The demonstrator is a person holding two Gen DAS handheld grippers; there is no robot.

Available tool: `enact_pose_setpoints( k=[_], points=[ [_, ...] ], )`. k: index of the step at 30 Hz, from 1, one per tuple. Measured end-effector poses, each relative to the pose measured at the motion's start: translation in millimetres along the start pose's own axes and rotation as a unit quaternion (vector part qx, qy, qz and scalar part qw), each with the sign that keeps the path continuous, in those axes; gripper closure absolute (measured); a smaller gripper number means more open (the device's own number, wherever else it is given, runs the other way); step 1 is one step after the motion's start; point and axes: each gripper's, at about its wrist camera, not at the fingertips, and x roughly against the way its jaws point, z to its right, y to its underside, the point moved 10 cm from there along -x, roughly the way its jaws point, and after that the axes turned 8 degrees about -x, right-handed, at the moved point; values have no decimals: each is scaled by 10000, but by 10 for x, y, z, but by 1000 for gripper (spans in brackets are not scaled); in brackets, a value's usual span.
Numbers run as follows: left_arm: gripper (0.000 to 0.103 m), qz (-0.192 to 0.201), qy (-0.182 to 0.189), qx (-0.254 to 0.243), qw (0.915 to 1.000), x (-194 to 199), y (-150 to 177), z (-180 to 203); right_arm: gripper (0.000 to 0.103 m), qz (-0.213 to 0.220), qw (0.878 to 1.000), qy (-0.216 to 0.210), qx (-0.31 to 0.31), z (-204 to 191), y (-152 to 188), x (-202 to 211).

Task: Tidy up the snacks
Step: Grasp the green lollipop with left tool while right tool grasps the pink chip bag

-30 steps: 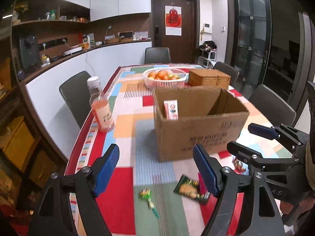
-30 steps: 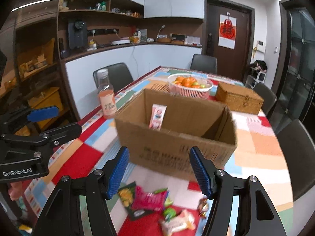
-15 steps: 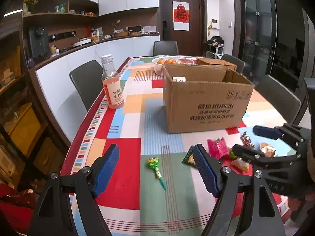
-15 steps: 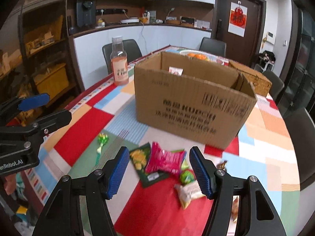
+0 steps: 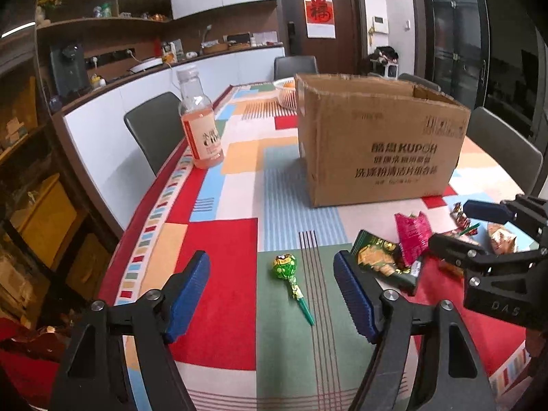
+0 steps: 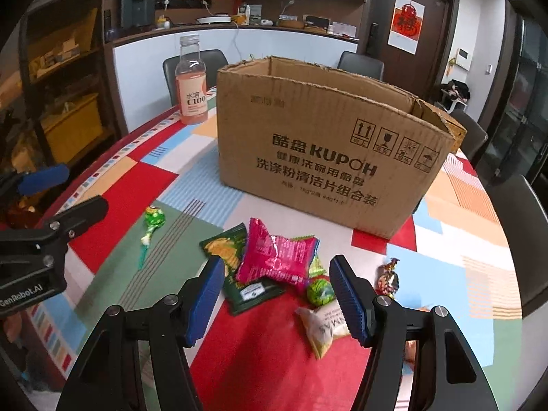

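left claw stands open, blue ribbed pads apart, nothing held; its jaws have just been closing slightly. a green foil-wrapped lollipop with a green stick lies flat on the worktop between the pads, touching neither. open cloth surface lies to the left of it, up to the curved worktop edge at lower left of the left wrist view.

right claw is open and empty, over the snack pile in the lower centre of the right wrist view. a crinkled pink foil packet rests on top of a dark green glossy packet. a small round green wrapped sweet sits just beside the right pad. a pale cream pouch lies near the lower right pad. a twisted dark foil candy lies apart to the right, with clear cloth around it.

the brown corrugated cardboard box, top open with ragged rim, stands upright behind the pile in the middle of the frame, a bare strip of cloth between them. a clear plastic bottle of pink drink stands upright in the upper left, near the worktop edge, well apart from the box. the cloth is patterned in flat colour blocks and stripes. grey chairs ring the worktop.
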Motion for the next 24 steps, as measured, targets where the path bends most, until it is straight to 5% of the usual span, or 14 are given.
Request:
enact_pose_setpoints(
  k=[24],
  points=[
    [67, -878, 746, 269, 9930, -870, 257, 133, 39, -552, 9979, 110, -320, 92, 54, -580]
  ],
)
